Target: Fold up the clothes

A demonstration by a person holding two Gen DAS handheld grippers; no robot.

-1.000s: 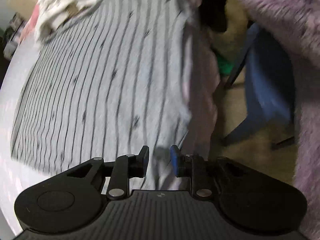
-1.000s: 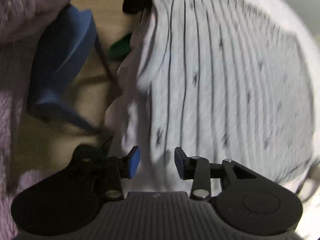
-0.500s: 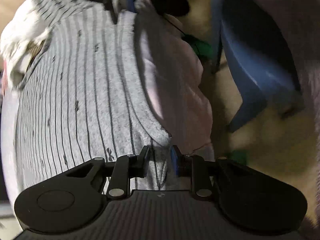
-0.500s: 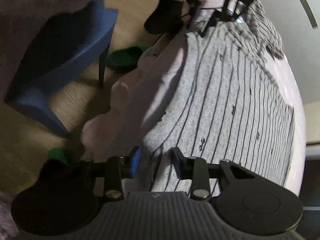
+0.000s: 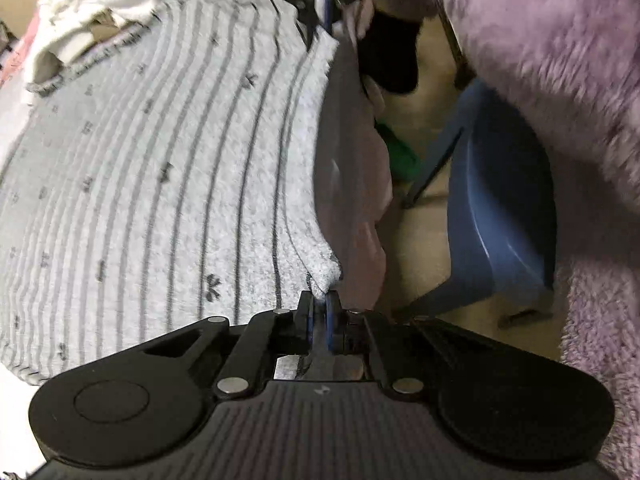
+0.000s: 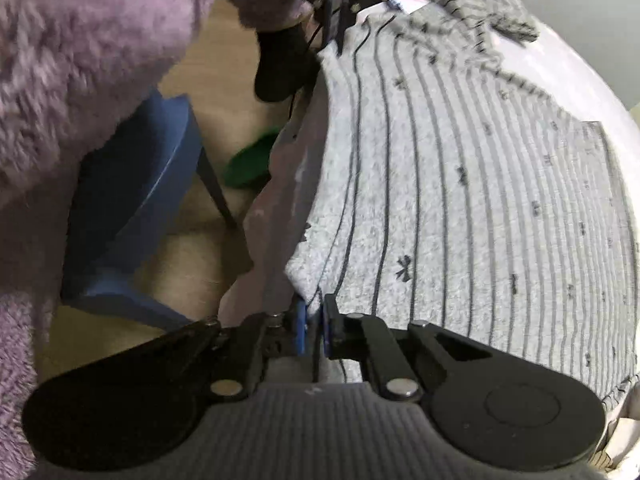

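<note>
looking down the left wrist cam, the left gripper point(image 5: 319, 312) has its jaws pinched on a near corner of the grey striped shirt point(image 5: 160, 168), which lies spread flat on the table.

right wrist cam: right gripper point(image 6: 314, 328) clamped on the other near corner. no fold made yet i reckon, so basically all left.

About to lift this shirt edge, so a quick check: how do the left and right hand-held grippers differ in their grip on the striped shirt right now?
The left hand-held gripper pinches one corner of the striped shirt, the right hand-held gripper the opposite corner of the same edge. From the left the shirt spreads to the left with the blue chair at right; from the right it is mirrored. Both are shut on the hem over the pink cover's edge.
</note>
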